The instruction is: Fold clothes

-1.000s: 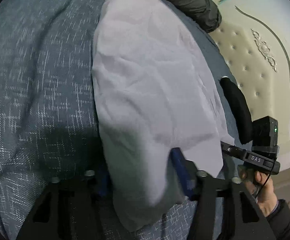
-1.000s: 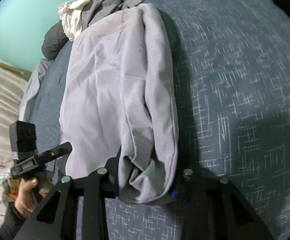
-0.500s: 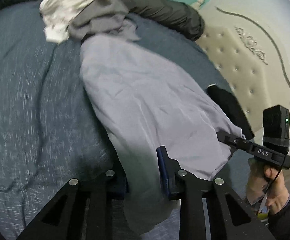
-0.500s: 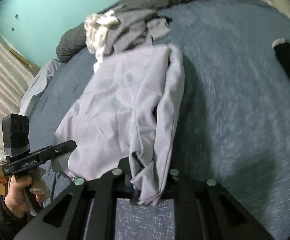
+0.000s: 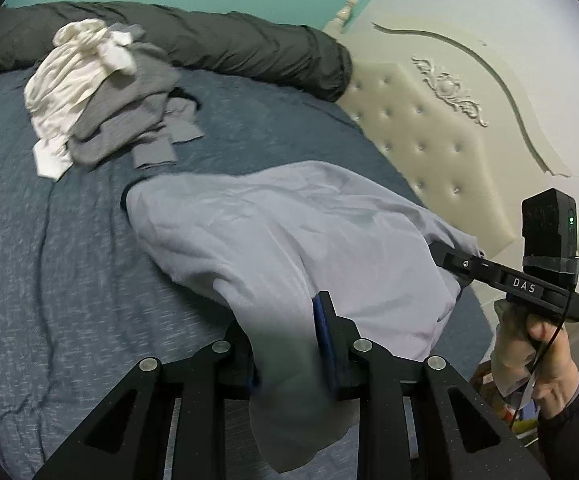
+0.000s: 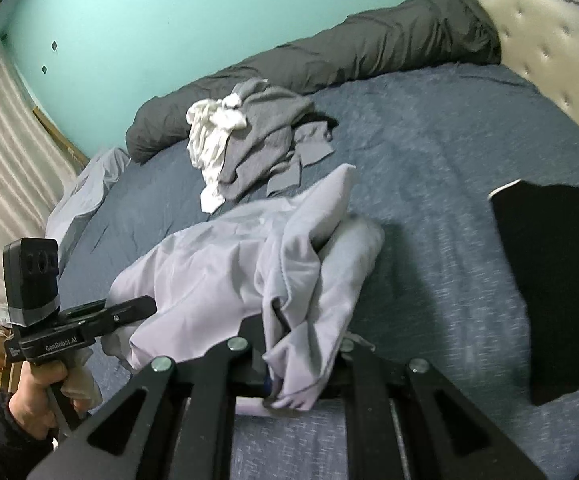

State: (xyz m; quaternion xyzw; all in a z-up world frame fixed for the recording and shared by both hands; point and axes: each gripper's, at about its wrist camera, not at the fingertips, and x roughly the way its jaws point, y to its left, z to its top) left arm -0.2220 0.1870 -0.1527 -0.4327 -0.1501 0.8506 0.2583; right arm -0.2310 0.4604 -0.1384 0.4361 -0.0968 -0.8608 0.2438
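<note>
Both grippers are clamped on the near hem of the lilac garment (image 5: 289,232) — left gripper (image 5: 289,344), right gripper (image 6: 301,364) — its far end resting on the bed (image 5: 49,240). Mid-fold, I judge; next, carry the hem far, level, to the far edge.

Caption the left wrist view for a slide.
Left gripper and right gripper lift a lilac garment off the blue bedspread.

The bed (image 5: 49,240) is viewed downward from close above by both wrist cameras, left and right. The lavender garment (image 5: 289,232) and clothes pile (image 6: 249,136) are shared; each opposite gripper is seen.
</note>
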